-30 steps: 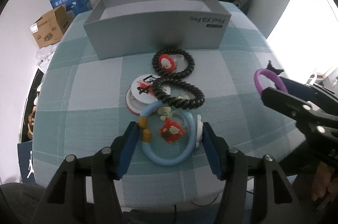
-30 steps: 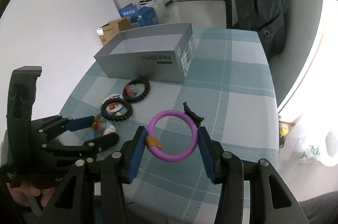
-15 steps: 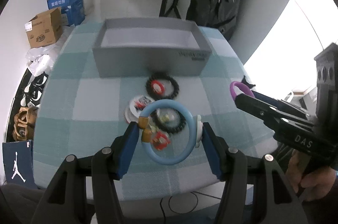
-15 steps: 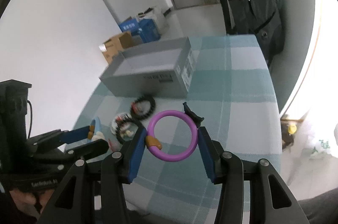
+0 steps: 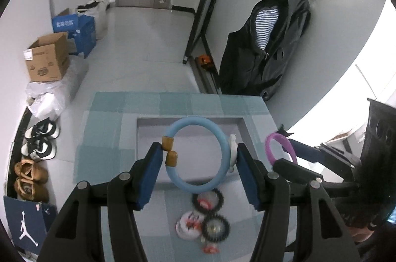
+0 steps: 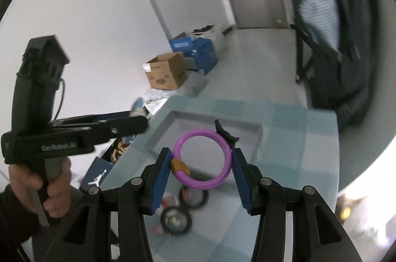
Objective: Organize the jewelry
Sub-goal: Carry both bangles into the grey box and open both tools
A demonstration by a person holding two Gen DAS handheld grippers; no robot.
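My left gripper (image 5: 198, 158) is shut on a light blue bangle (image 5: 220, 138) with amber end caps and holds it high above the open grey box (image 5: 148, 131). My right gripper (image 6: 201, 163) is shut on a purple bangle (image 6: 224, 178) with an amber clasp and a small black charm, also raised over the grey box (image 6: 170, 128). The purple bangle also shows in the left wrist view (image 5: 284, 143). Two black coiled bracelets (image 5: 215, 227) and a white round trinket (image 5: 185, 227) lie on the checked tablecloth below.
The table (image 5: 104, 138) has a teal and grey checked cloth. On the floor to the left are cardboard boxes (image 5: 47, 61), blue boxes, bags and shoes (image 5: 39, 138). A dark jacket (image 5: 267, 49) hangs beyond the table's far right corner.
Both grippers have risen well above the table with their bangles. They now hang over the grey box, and the bracelets on the cloth look smaller and lower in view.
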